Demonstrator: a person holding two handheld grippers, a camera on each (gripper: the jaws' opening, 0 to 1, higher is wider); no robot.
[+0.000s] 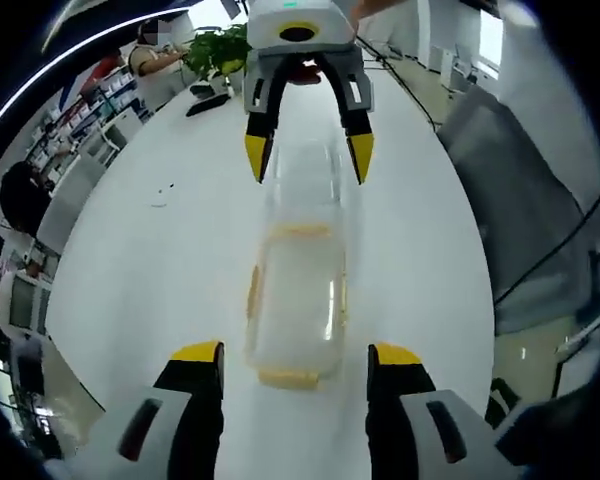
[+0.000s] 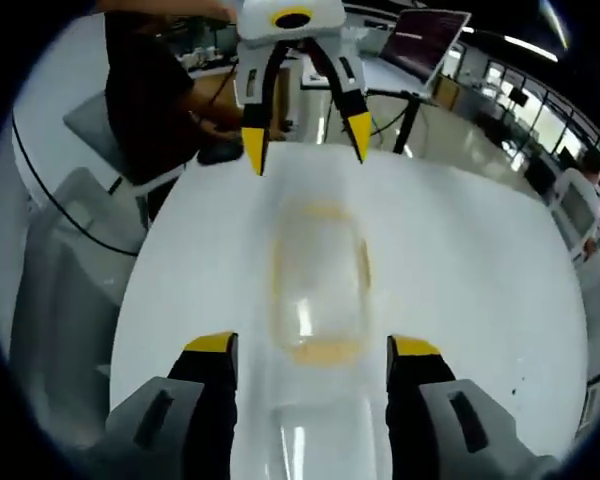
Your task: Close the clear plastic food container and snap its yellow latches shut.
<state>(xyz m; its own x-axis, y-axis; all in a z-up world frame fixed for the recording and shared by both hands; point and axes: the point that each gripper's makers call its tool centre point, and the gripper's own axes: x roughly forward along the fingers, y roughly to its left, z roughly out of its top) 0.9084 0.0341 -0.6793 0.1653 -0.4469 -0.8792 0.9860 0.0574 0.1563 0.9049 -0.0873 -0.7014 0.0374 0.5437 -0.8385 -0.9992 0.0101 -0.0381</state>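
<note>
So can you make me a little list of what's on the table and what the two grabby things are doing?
container: clear plastic food container with yellow latches, lying lengthwise between the two tools
surface: white table
left tool: open, jaws either side of the container's near end
right tool: open, facing the left one from the container's other end
latches: too blurred to tell if snapped
background: green plant
</note>
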